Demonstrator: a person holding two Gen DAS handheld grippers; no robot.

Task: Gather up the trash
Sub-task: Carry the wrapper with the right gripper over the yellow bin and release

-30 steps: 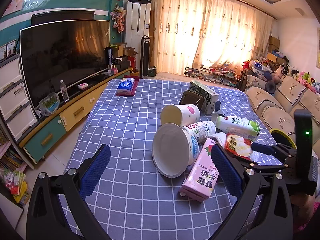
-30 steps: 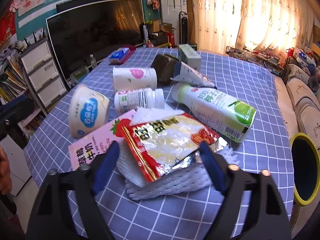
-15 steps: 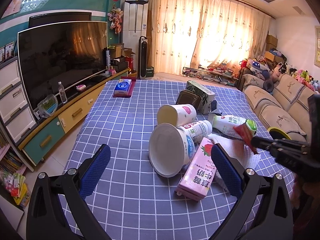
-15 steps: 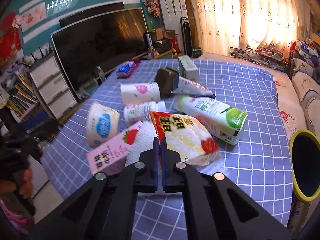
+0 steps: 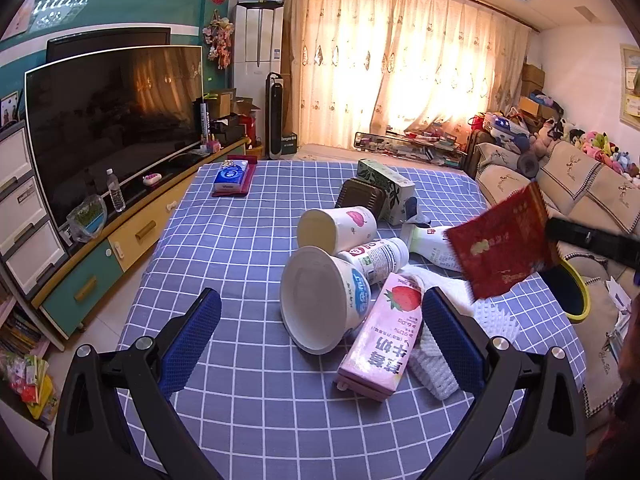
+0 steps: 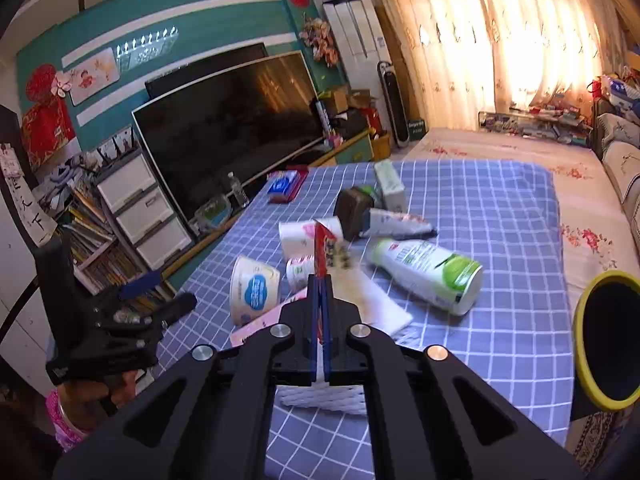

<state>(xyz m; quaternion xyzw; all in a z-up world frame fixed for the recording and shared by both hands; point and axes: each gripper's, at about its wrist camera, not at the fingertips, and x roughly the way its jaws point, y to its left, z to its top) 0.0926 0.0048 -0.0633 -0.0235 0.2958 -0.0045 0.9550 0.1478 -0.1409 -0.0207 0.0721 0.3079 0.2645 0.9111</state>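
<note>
While the red snack wrapper (image 5: 502, 246) is pinched at its lower edge between the closed fingers of the right gripper (image 6: 321, 304), it is held in the air above the desk (image 5: 248, 392), its long axis standing roughly upright from the fingertips. The yellow-rimmed bin (image 6: 610, 338) is seen at about 3 o'clock from those fingers, just off the right edge of the desk and apart from the wrapper; the coming move is judged to turn on that sideways offset, and the right gripper is clearly the nearer one to it.

The left gripper (image 5: 320, 332) is held with its fingers wide and nothing between them, low over the near part of the desk. At its 12 o'clock a white tub (image 5: 320, 300) lies on its side, mouth toward the camera. At 1 o'clock a pink carton (image 5: 384, 340) lies flat, its long axis running toward 1 o'clock, a strawberry picture and Chinese characters printed on it. A white foam net (image 5: 492, 314) is partly covered by it.

On the green-capped bottle (image 6: 428, 276), "100" can be partly made out. Gold characters on the wrapper are too blurred to be read. The remaining labels cannot be read.
</note>
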